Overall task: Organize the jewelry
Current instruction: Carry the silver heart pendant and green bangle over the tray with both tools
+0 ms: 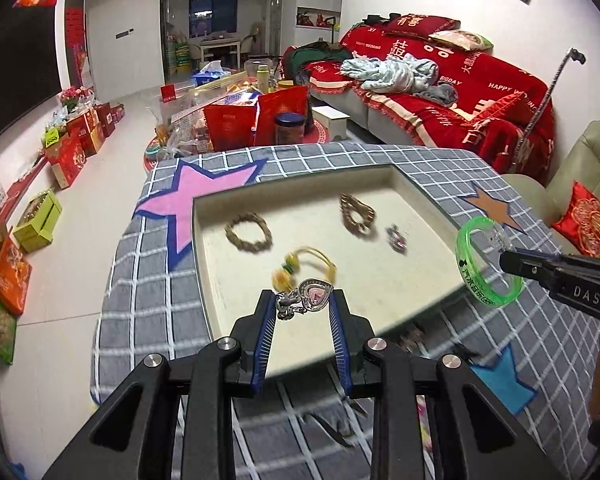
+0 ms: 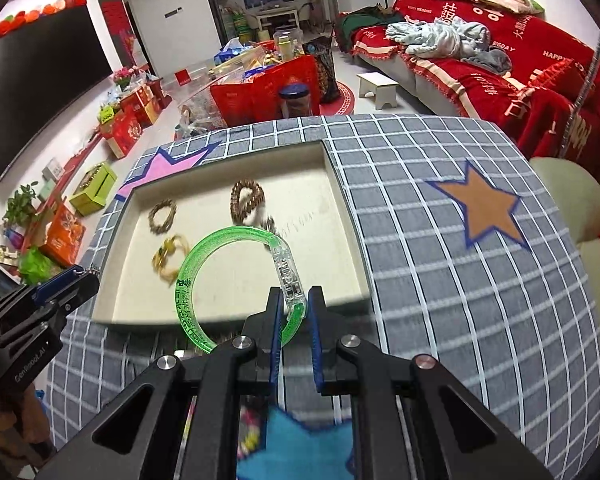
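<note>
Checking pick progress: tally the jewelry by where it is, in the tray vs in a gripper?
Lying in the tray: 4 (woven bracelet, beaded bracelet, yellow hair tie, small dark piece)
Held in the left gripper: 1 (silver heart pendant)
Held in the right gripper: 1 (green bangle)
Total: 6

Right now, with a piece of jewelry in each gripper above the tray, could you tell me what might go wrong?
1. The left gripper pinches the silver heart pendant only at its fingertips, with the chain dangling; it could slip out or snag.
2. The right gripper clamps the green bangle at one narrow spot, so it may pivot or pop free.
3. Dropping either could hit the bracelets already lying in the tray.
</note>
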A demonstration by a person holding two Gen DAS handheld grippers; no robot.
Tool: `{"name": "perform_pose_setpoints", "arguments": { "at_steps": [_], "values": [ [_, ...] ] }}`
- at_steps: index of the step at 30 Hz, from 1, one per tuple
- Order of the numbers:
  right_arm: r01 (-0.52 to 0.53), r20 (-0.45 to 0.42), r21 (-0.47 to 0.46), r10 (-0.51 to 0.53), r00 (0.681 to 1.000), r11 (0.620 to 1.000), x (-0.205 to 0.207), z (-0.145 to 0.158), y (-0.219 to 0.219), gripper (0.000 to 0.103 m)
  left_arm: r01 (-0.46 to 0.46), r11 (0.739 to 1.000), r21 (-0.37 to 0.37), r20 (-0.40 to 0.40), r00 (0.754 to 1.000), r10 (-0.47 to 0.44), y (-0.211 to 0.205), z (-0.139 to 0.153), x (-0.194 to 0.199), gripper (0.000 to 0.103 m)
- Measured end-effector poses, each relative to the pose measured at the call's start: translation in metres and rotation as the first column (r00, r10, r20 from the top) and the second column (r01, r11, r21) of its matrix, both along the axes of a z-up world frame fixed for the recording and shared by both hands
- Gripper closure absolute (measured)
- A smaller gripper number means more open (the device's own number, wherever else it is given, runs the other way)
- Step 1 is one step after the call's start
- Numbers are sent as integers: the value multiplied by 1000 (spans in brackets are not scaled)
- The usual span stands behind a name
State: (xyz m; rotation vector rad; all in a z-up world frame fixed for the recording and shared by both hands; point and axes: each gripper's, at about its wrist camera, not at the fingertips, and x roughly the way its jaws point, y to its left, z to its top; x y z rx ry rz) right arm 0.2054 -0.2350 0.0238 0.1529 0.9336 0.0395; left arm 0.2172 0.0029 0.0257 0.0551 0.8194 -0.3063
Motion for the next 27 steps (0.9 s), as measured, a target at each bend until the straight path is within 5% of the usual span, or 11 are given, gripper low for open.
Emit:
{"name": "perform_pose_setpoints", "arguments": {
  "at_steps": [10,27],
  "values": [
    [15,-111,3,-14,994,1000,66,-39,7,89,6,1000,25,-111,994,-3,0,-34,51,58],
    [46,-161,-100,-61,985,994,105,-65,15,89,39,994,104,-206,978,-17,-18,-62,85,58]
  ]
}}
